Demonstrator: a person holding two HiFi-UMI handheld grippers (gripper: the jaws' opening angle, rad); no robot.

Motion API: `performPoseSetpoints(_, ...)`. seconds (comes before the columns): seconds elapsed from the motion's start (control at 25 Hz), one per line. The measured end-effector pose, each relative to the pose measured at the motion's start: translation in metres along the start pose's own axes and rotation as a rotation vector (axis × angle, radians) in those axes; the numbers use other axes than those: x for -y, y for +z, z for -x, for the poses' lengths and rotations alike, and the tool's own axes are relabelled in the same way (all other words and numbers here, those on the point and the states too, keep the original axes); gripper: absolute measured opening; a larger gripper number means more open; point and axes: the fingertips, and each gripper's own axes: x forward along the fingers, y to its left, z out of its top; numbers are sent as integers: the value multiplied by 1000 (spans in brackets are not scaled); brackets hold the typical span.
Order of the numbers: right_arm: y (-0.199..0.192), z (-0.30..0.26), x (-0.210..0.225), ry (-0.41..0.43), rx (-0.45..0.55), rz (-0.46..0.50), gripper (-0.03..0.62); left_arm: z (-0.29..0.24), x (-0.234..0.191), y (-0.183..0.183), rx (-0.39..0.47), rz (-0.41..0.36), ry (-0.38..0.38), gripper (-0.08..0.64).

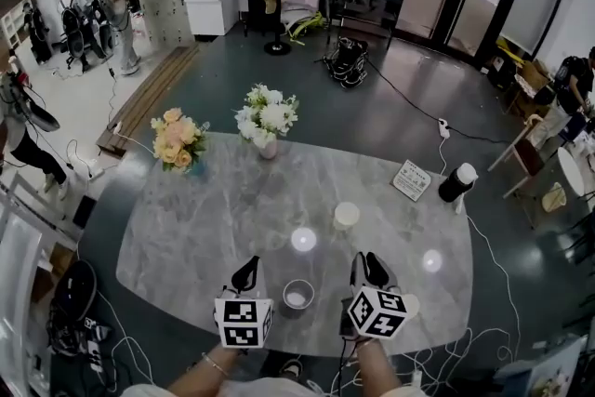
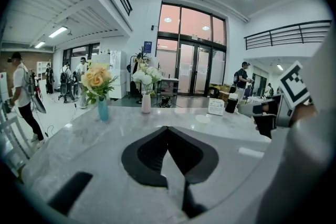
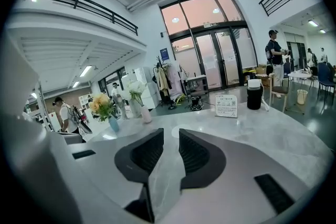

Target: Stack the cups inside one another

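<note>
Left gripper has its jaws pressed together on nothing. Right gripper is cracked slightly apart, empty too. A grey cup sits between them on the marble table, and a cream cup stands further out, apart.

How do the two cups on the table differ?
The cream cup sits farther out on the table; the grey cup sits close to the near edge. The cream cup is pale all over; the grey cup has a dark wall and a light inside. Both sit apart, not stacked.
</note>
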Motion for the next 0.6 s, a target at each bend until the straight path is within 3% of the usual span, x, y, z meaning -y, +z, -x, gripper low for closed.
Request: performPoseSetpoints(0.6, -23, -81, 13, -18, -71, 38, 136, -45, -22, -27, -94, 5, -11, -5)
